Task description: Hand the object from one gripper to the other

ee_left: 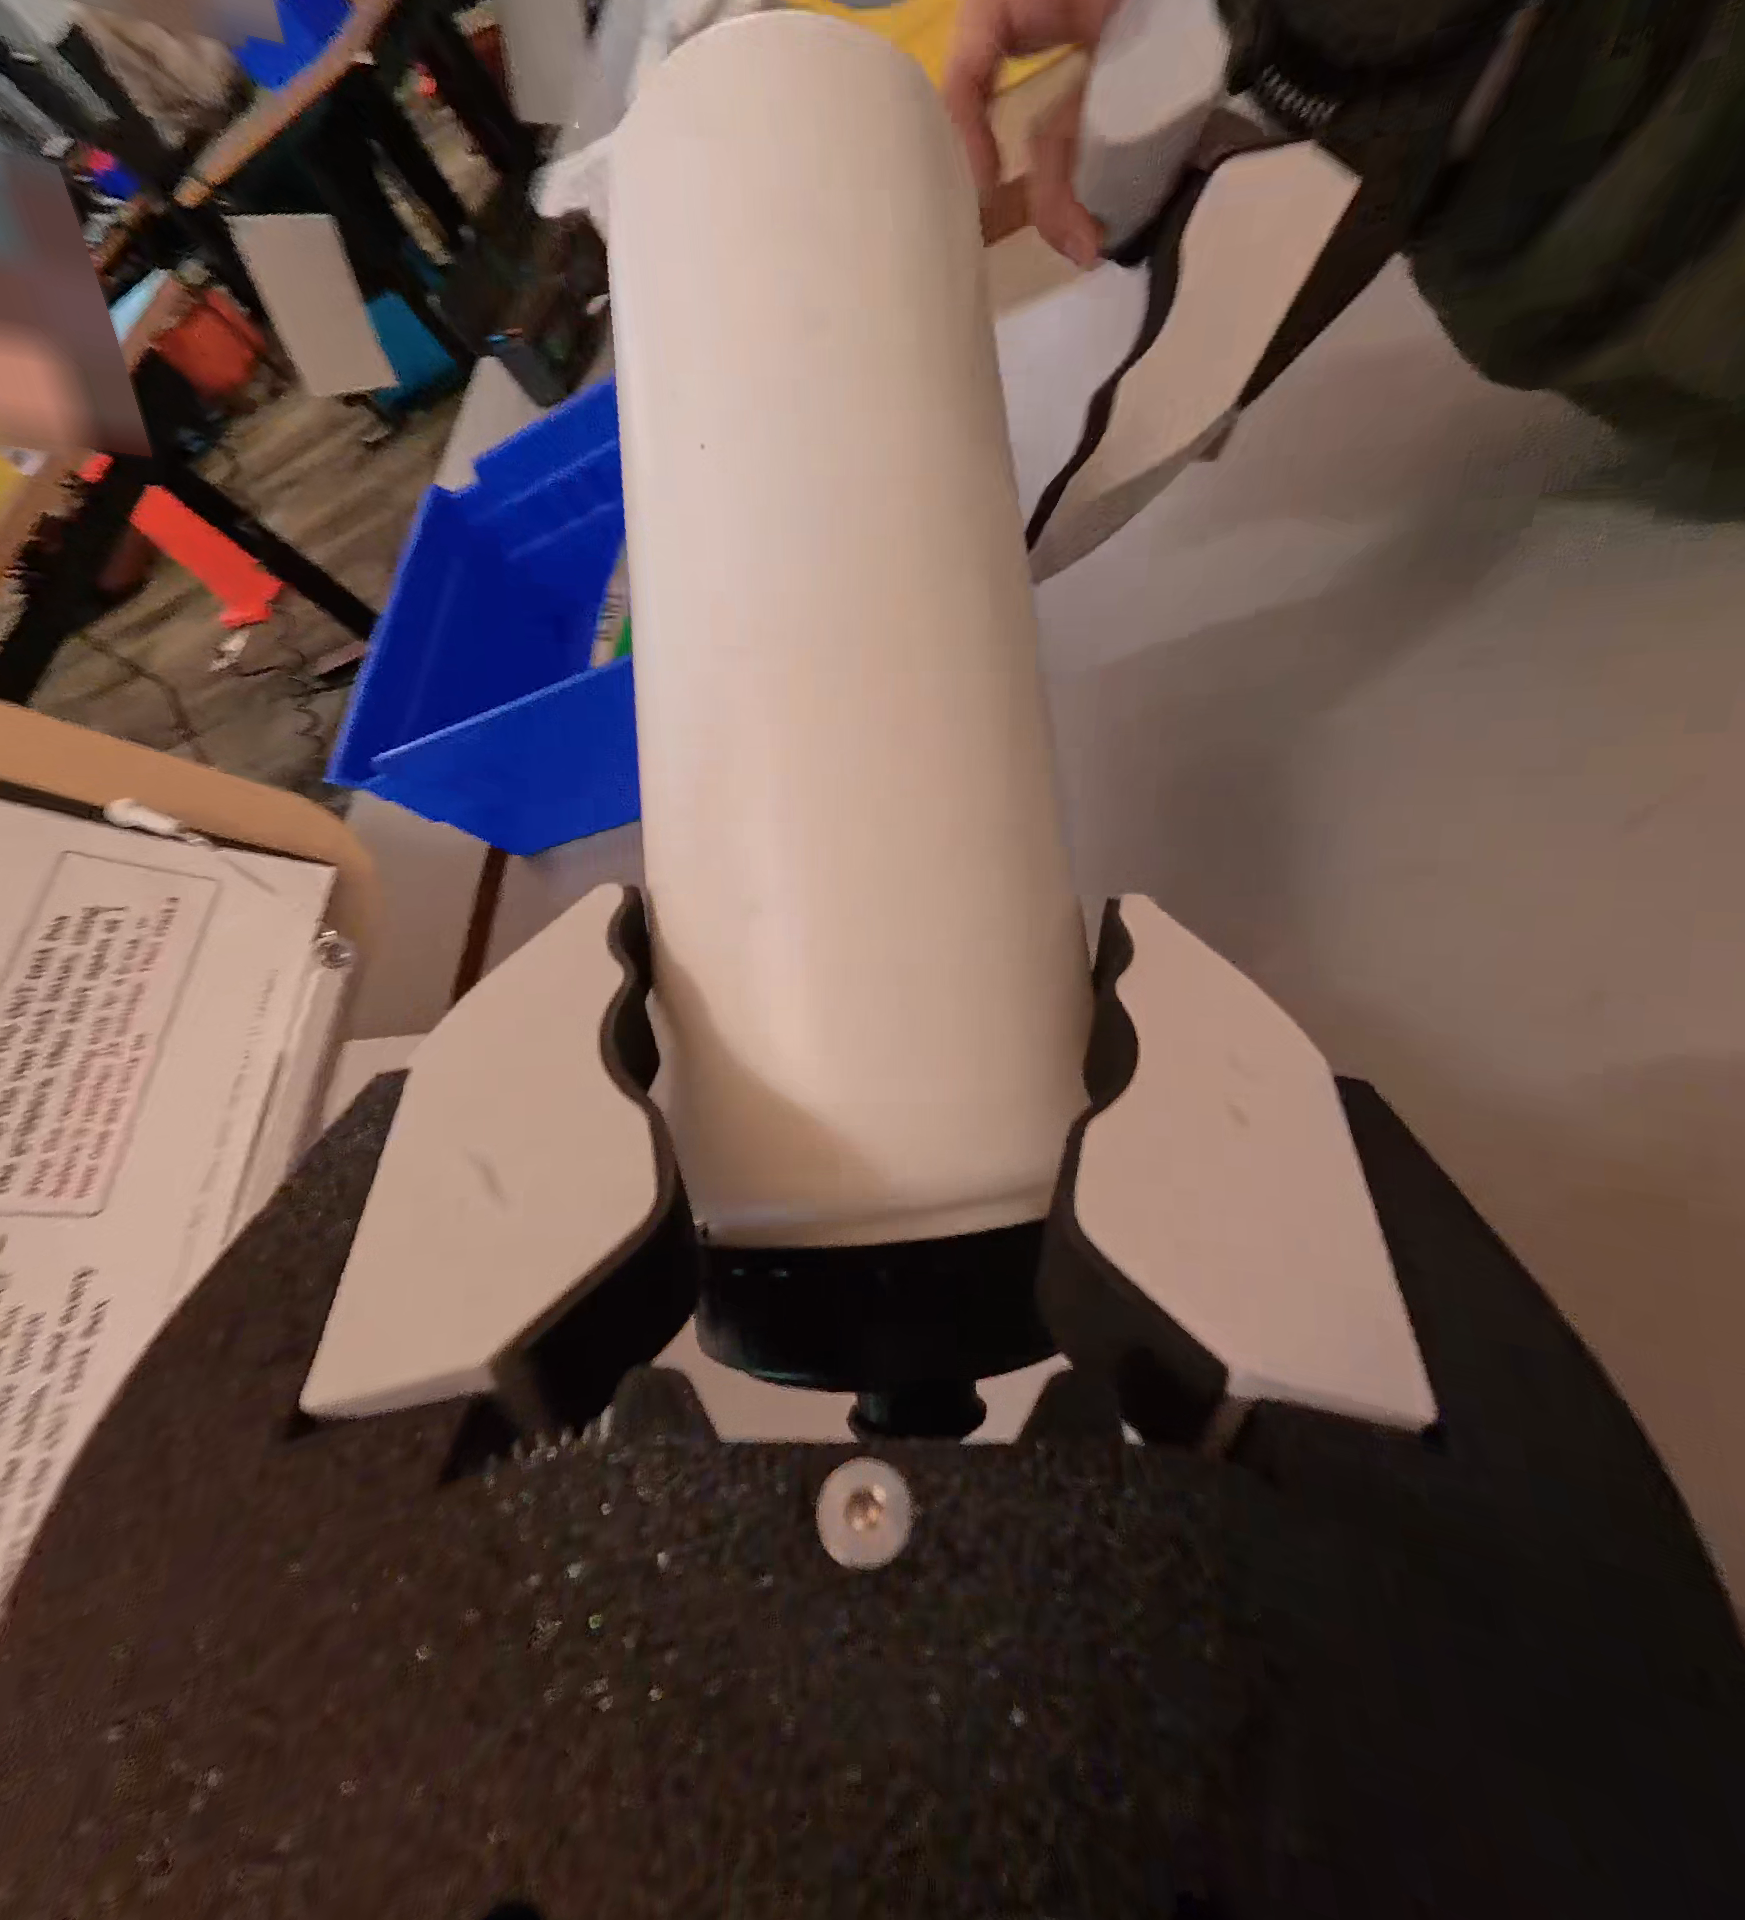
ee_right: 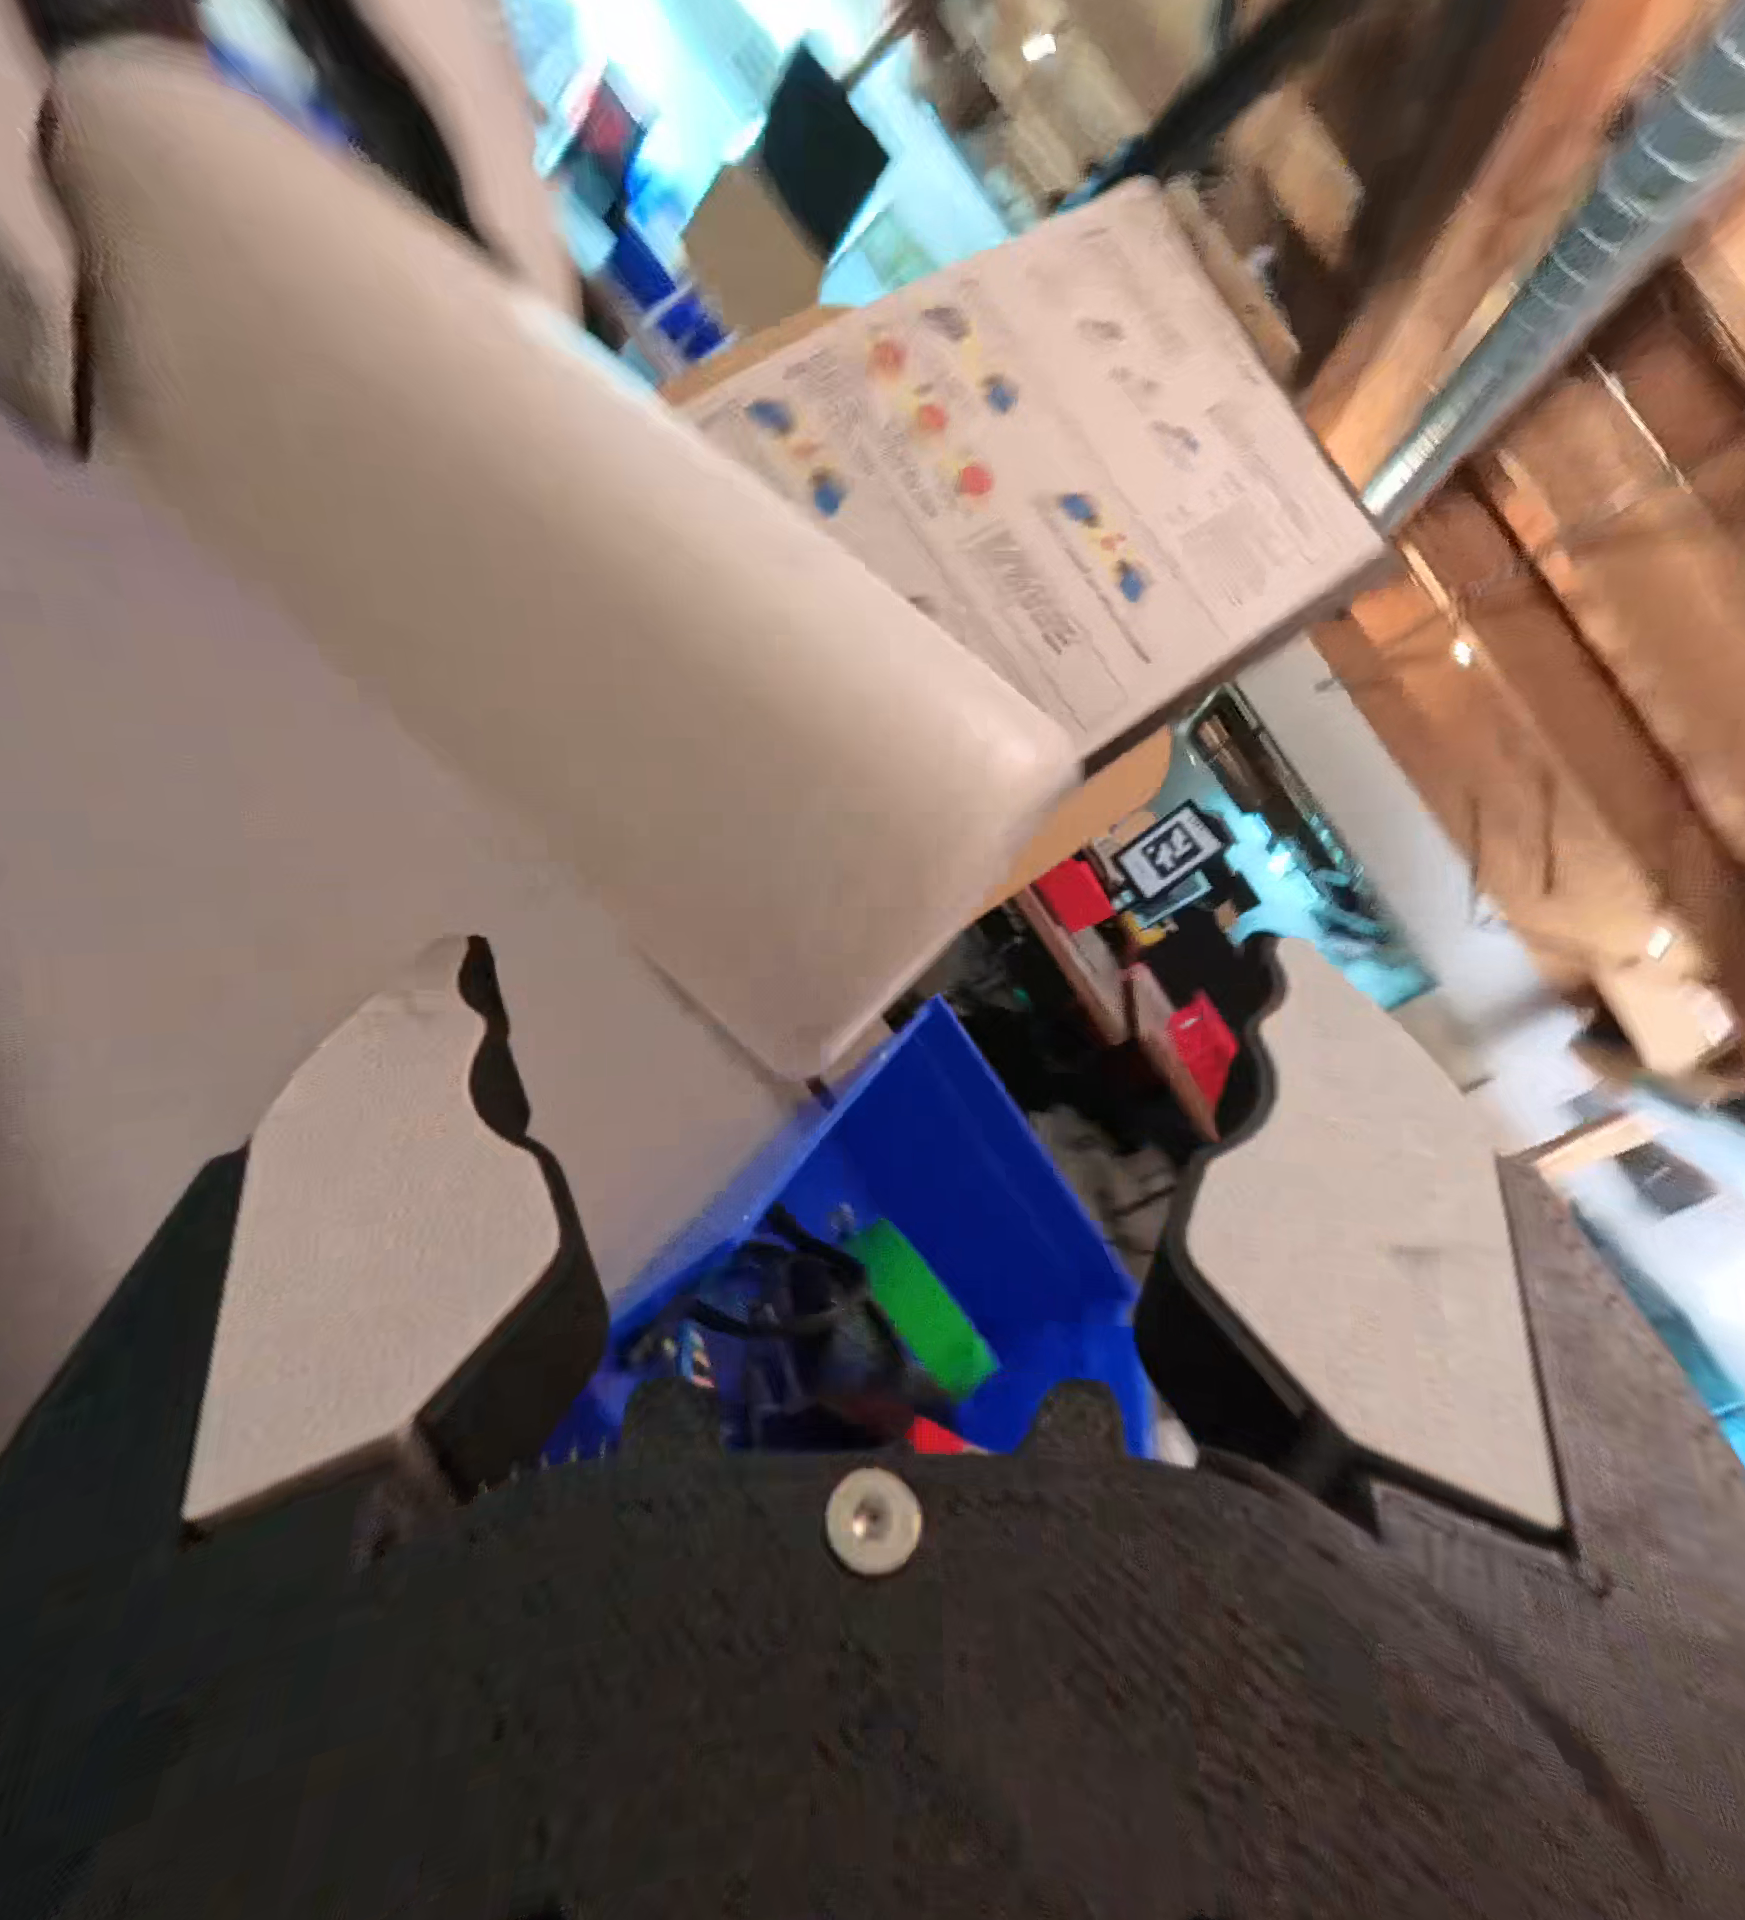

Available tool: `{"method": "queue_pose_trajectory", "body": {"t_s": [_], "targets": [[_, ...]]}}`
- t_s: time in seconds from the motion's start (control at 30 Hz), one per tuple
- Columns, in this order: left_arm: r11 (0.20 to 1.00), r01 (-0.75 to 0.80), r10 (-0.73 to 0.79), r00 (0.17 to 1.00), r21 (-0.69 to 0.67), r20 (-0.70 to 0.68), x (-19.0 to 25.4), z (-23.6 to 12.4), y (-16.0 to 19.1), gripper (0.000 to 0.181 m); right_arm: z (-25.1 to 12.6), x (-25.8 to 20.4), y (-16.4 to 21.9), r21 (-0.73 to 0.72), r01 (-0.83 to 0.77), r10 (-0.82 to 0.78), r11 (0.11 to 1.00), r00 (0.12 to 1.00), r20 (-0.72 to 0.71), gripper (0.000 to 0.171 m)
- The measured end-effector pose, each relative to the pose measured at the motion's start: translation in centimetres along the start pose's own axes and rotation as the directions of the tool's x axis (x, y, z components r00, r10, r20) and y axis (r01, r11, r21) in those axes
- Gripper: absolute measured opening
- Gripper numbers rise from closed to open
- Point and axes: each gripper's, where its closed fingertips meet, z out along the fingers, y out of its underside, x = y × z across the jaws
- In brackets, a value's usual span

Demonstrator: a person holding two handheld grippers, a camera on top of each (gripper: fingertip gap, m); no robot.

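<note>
White bottle [ee_left: 826, 644] with a black cap [ee_left: 868, 1314] sits clamped at its capped end in your left gripper [ee_left: 873, 914], body pointing away over the table [ee_left: 1419, 831]. Your right gripper [ee_right: 868, 997] hangs spread wide with nothing between its fingers, the bottle's far end [ee_right: 556, 582] just above them. Beyond lie a blue bin [ee_left: 494, 665] and a printed sheet [ee_left: 89, 1049]

Around you: pale tabletop [ee_left: 1419, 831], blue bin [ee_left: 494, 665] at its edge, dark-legged desks [ee_left: 255, 239] behind (blurred), printed sheet [ee_right: 1044, 468] on a board.
</note>
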Motion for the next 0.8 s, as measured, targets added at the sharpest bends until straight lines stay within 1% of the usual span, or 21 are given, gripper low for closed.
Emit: {"method": "queue_pose_trajectory", "body": {"t_s": [0.07, 0.1, 0.17, 0.23, 0.27, 0.33, 0.37, 0.47, 0.53, 0.6, 0.67, 0.7, 0.73, 0.77, 0.8], "targets": [[1.000, -0.004, 0.003, 0.998, -0.007, -0.061, 0.9, 0.1, 0.3, 0.081, 0.5, -1.6, -0.7, -0.038, 0.199, -0.197, 0.979, 0.979, 0.045, 0.124], [1.000, -0.006, 0.005, 0.997, -0.023, -0.076, 1.2, 0.2, 0.5, 0.081, 0.7, -2.2, -0.9, -0.053, 0.295, -0.293, 0.954, 0.955, 0.042, 0.124], [0.998, -0.005, -0.001, 0.995, -0.065, -0.095, 1.7, 0.4, 0.9, 0.081, 1.3, -3.4, -0.7, -0.106, 0.473, -0.470, 0.875, 0.881, 0.053, 0.124], [0.996, 0.015, -0.024, 0.994, -0.091, -0.103, 2.0, 0.7, 0.8, 0.081, 1.9, -4.6, -0.7, -0.124, 0.603, -0.603, 0.788, 0.796, 0.044, 0.122], [0.994, 0.035, -0.045, 0.993, -0.099, -0.109, 2.2, 0.9, 0.6, 0.081, 2.1, -5.2, -0.8, -0.130, 0.667, -0.669, 0.734, 0.743, 0.038, 0.118], [0.989, 0.068, -0.083, 0.989, -0.128, -0.118, 2.7, 1.3, 0.2, 0.081, 2.4, -5.3, -1.0, -0.183, 0.765, -0.781, 0.618, 0.623, -0.030, 0.097], [0.985, 0.070, -0.088, 0.990, -0.159, -0.107, 2.7, 1.4, 0.2, 0.082, 2.4, -5.1, -0.8, -0.217, 0.769, -0.794, 0.601, 0.606, -0.048, 0.093], [0.975, 0.129, -0.146, 0.985, -0.180, -0.087, 2.9, 1.7, -0.5, 0.082, 2.1, -4.4, 0.2, -0.301, 0.681, -0.726, 0.667, 0.685, -0.059, 0.092], [0.969, 0.156, -0.176, 0.980, -0.193, -0.093, 3.2, 1.4, -0.8, 0.081, 1.9, -5.0, 0.4, -0.278, 0.631, -0.664, 0.724, 0.747, -0.035, 0.091], [0.984, 0.098, -0.103, 0.994, -0.147, -0.023, 2.5, 0.6, -1.8, 0.075, 1.7, -5.5, 1.0, -0.283, 0.529, -0.557, 0.800, 0.830, -0.022, 0.091], [0.994, 0.064, -0.055, 0.993, -0.088, 0.107, 0.9, -1.0, -3.4, 0.081, 1.0, -4.7, 2.1, -0.302, 0.402, -0.438, 0.865, 0.897, -0.061, 0.090], [0.997, 0.075, -0.069, 0.983, -0.028, 0.168, 0.0, -2.1, -4.6, 0.084, 0.4, -4.1, 2.7, -0.303, 0.296, -0.337, 0.906, 0.937, -0.094, 0.090], [0.994, 0.089, -0.100, 0.971, 0.064, 0.215, -0.8, -3.2, -6.0, 0.086, -0.2, -3.3, 3.1, -0.289, 0.168, -0.216, 0.943, 0.966, -0.143, 0.090], [0.978, 0.099, -0.143, 0.959, 0.181, 0.247, -1.5, -4.5, -7.7, 0.087, -0.8, -2.5, 3.3, -0.251, 0.023, -0.073, 0.968, 0.979, -0.189, 0.090], [0.945, 0.111, -0.196, 0.945, 0.307, 0.261, -2.1, -5.8, -9.2, 0.086, -1.4, -1.8, 3.3, -0.195, -0.141, 0.099, 0.970, 0.972, -0.212, 0.090]]}}
